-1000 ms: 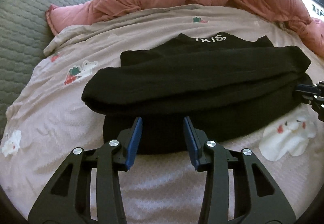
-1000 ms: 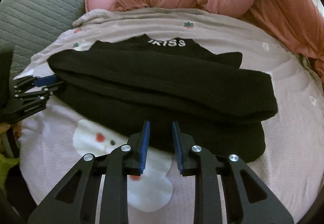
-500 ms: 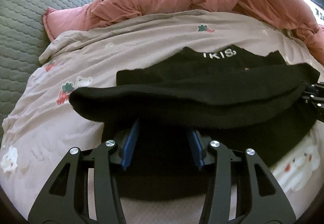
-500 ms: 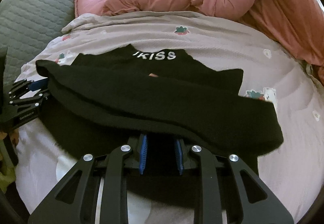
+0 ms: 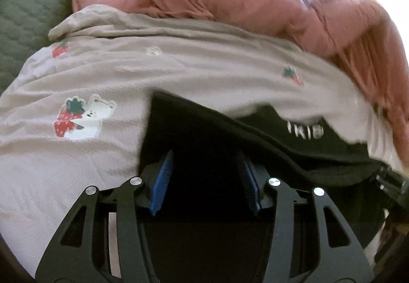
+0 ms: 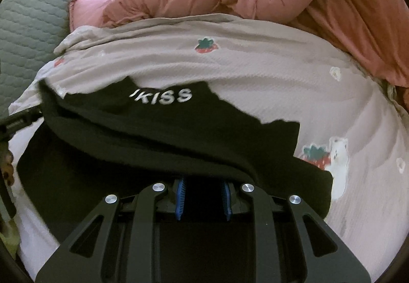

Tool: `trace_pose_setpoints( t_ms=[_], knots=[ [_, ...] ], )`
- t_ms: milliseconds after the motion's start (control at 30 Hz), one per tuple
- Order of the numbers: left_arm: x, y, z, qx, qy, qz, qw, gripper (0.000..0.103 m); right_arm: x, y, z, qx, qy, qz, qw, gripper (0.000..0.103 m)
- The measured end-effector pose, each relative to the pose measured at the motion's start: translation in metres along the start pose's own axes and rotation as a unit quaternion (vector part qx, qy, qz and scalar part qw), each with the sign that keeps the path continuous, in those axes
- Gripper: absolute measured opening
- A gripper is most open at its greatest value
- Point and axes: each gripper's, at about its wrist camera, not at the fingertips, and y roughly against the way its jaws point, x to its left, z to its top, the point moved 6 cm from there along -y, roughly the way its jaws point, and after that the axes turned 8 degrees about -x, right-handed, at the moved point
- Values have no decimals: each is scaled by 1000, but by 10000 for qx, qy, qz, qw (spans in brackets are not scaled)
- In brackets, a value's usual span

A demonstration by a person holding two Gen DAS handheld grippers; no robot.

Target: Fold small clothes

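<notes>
While a full second earlier both sets of blue pads had been seen in front of the black garment (image 6: 158, 134), they were now recorded beneath its raised fold, the cloth having been carried toward the top of the frame. The left gripper (image 5: 207, 178) was seen with its pads set wide apart and dark cloth between and over them; whether cloth was pinched could not be told. The right gripper (image 6: 203, 200) was seen with its pads narrower, likewise covered by the fold; its grip could not be told either.

The garment was found on the pale printed blanket (image 6: 255, 73), filling the lower centre of both views, its long axis running left to right across the frame. Its lettered edge faced the top of the frame.

White lettering was read as "IKISS" in the right wrist view; in the left wrist view only "IKIS" was legible, blurred. A pink quilt (image 5: 230, 1) was noted along the top, and a grey quilted surface (image 6: 33, 14) at upper left.
</notes>
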Motion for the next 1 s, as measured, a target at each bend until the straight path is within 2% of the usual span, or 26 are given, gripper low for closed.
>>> trace_pose_setpoints(
  t_ms=[133, 333, 400, 567, 600, 633, 733, 900, 1000],
  knots=[
    [17, 5, 3, -248, 77, -15, 9997, 43, -6, -11, 7, 0, 75, -191, 9998, 22],
    [41, 2, 3, -135, 206, 13, 9997, 44, -25, -12, 25, -267, -110, -459, 9985, 23],
    [42, 2, 4, -131, 211, -14, 9997, 48, -33, -2, 29, -462, -235, -567, 9970, 33],
    [42, -2, 1, -64, 217, -136, 9997, 52, -56, 26, 21, -725, -570, -706, 9932, 41],
    [41, -4, 0, -31, 217, -165, 9996, 59, -63, 30, 18, -731, -621, -748, 9926, 46],
    [40, -6, -2, 6, 216, -190, 9996, 61, -67, 33, 15, -715, -651, -769, 9923, 48],
    [36, -9, -6, 116, 204, -260, 9994, 62, -78, 32, 8, -593, -687, -835, 9924, 49],
    [33, -13, -10, 161, 95, -243, 9995, 62, -80, 19, 8, -386, -780, -578, 9945, 50],
    [34, -18, -11, 138, 36, -244, 9996, 62, -78, 10, 12, -333, -702, -575, 9953, 49]
  ],
)
